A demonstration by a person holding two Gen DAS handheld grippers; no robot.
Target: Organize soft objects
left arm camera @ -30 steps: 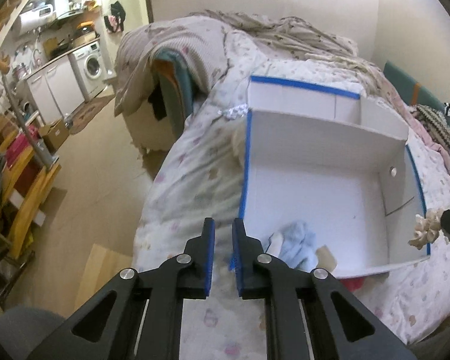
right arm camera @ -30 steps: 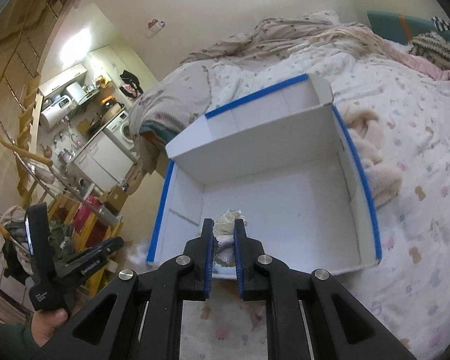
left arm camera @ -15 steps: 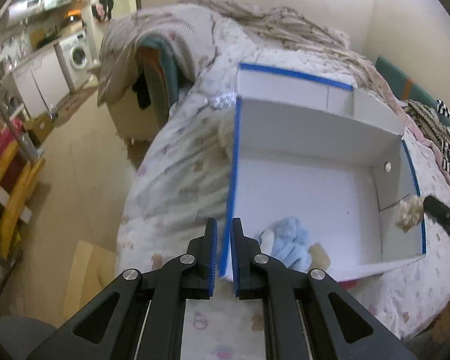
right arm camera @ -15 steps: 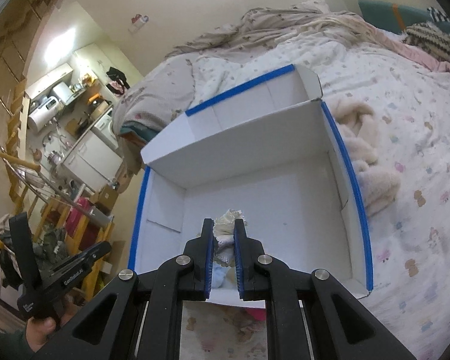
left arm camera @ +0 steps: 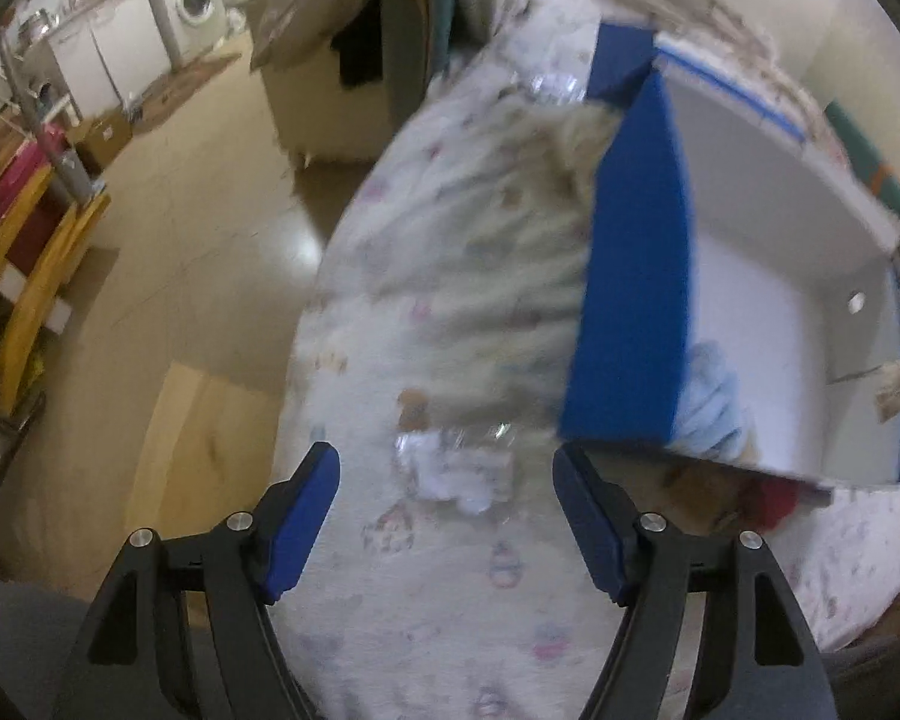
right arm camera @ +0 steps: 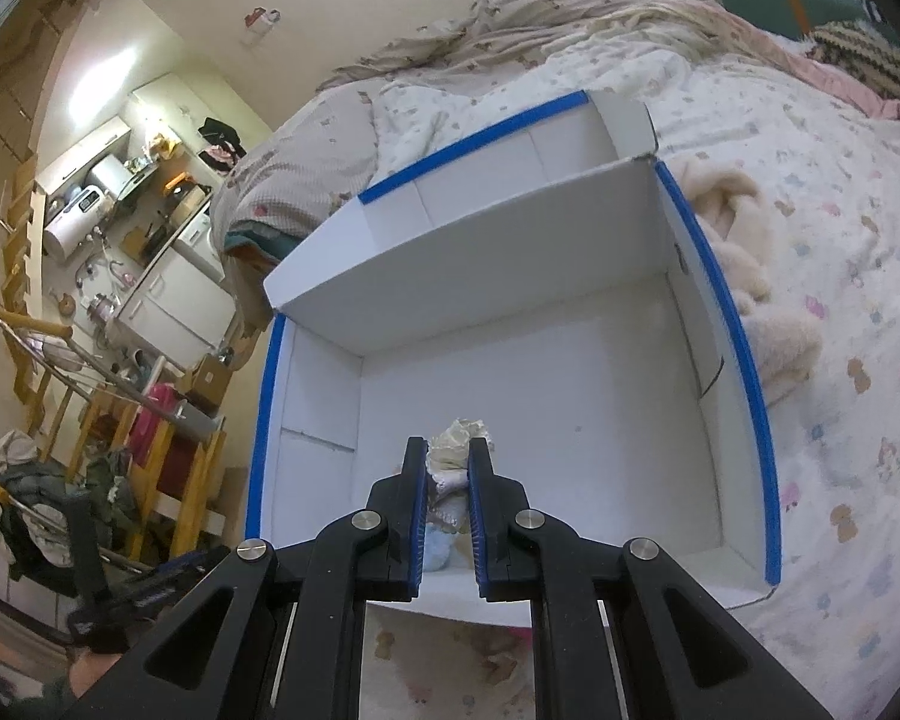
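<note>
The bed [right arm camera: 840, 276] fills both views, spread with a white quilt [left arm camera: 450, 600] printed with small figures, and a rumpled beige blanket [right arm camera: 570, 18] heaped along its far side. On the quilt sits the box [right arm camera: 570, 396], white inside with blue-taped rims and blue outside, its far flap standing up. Through the left wrist camera the picture is smeared with motion, but the box's blue side wall [left arm camera: 630, 300] is plain, just beside and ahead of the right finger.

Against the box's outer right wall lies a cream fleece [right arm camera: 744, 276], bunched on the quilt and touching the cardboard. Inside the box, at the near corner, a pale blue cloth [left arm camera: 711, 408] rests on the floor; the right wrist camera catches only a sliver of it between the fingers.

Now the claws. The left gripper [left arm camera: 444, 516] is spread wide, nothing between its blue pads, hanging over the quilt just outside the box; a small white packet [left arm camera: 450, 471] lies on the quilt between the fingers, too blurred to name. The right gripper [right arm camera: 448, 468] is pinching a cream rag [right arm camera: 459, 450], the bundle sticking up past the fingertips, held above the box's near part over its white floor.
</note>
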